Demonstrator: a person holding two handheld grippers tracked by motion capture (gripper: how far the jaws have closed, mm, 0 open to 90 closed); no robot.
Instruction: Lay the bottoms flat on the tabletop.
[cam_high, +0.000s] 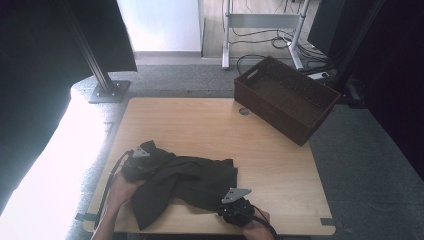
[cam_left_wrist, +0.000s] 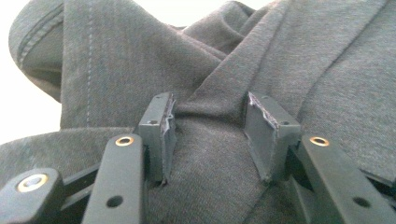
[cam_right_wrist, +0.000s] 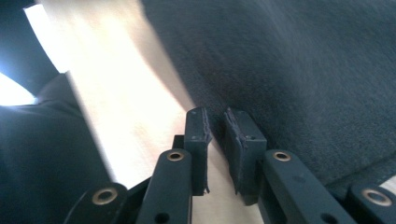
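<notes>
A dark grey garment lies crumpled on the near half of the wooden table. My left gripper sits at the garment's left end, partly under its folds. In the left gripper view its jaws stand apart, and a raised fold of the stitched cloth lies between the pads. My right gripper is at the garment's near right edge. In the right gripper view its jaws have only a narrow gap, at the hem of the cloth, and bare wood shows through that gap.
A dark brown woven basket stands empty at the table's far right corner. A small round hole is in the tabletop beside it. A black metal post stands beyond the far left corner. Cables lie on the floor behind.
</notes>
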